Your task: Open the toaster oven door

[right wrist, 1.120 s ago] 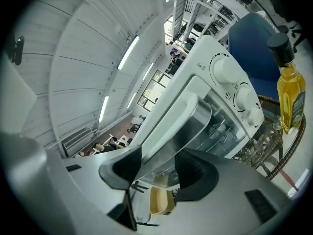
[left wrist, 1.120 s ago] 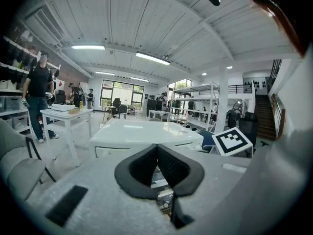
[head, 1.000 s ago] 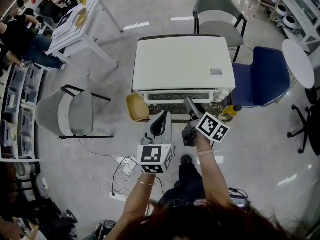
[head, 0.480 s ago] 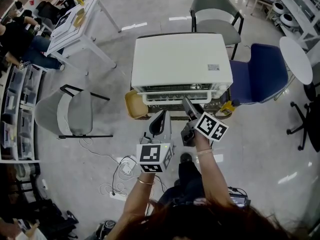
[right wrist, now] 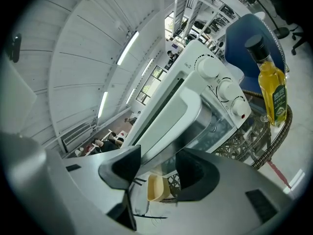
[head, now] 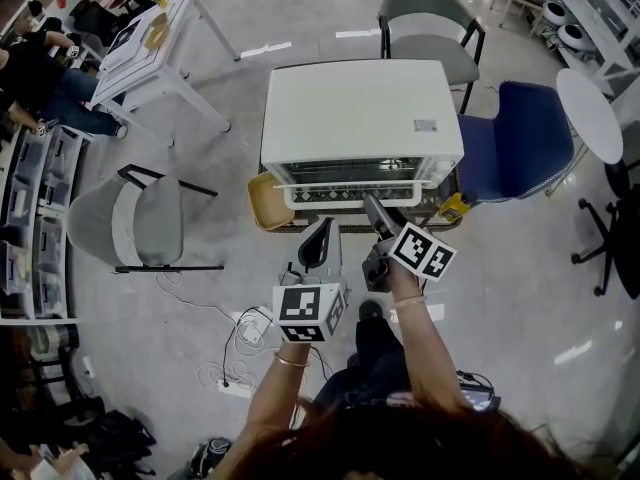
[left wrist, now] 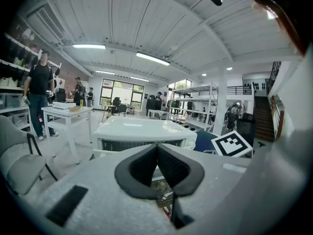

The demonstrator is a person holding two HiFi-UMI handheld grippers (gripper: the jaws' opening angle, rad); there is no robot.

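Note:
The white toaster oven (head: pixel 360 118) stands on a wire table (head: pixel 430 211), its front toward me. Its long white door handle (right wrist: pixel 178 114) runs across the front (head: pixel 360 182). My right gripper (head: pixel 373 211) is open just below the front; in the right gripper view the handle lies beyond the gap between the two jaws (right wrist: pixel 156 173), and I cannot tell if they touch it. My left gripper (head: pixel 318 246) hangs lower and to the left, shut on nothing, its pads (left wrist: pixel 157 153) meeting. The oven (left wrist: pixel 142 131) sits ahead of it.
A yellow oil bottle (right wrist: pixel 271 89) stands at the oven's right corner (head: pixel 452 208); a tan bowl (head: pixel 268 211) sits at its left. A blue chair (head: pixel 515 143), grey chairs (head: pixel 425 18) (head: pixel 140 223), white tables (head: pixel 160 43) and floor cables (head: pixel 245 353) surround the stand.
The head view has shifted slightly, and more of the oven's front and handle shows. Both grippers keep nearly the same places below the oven.

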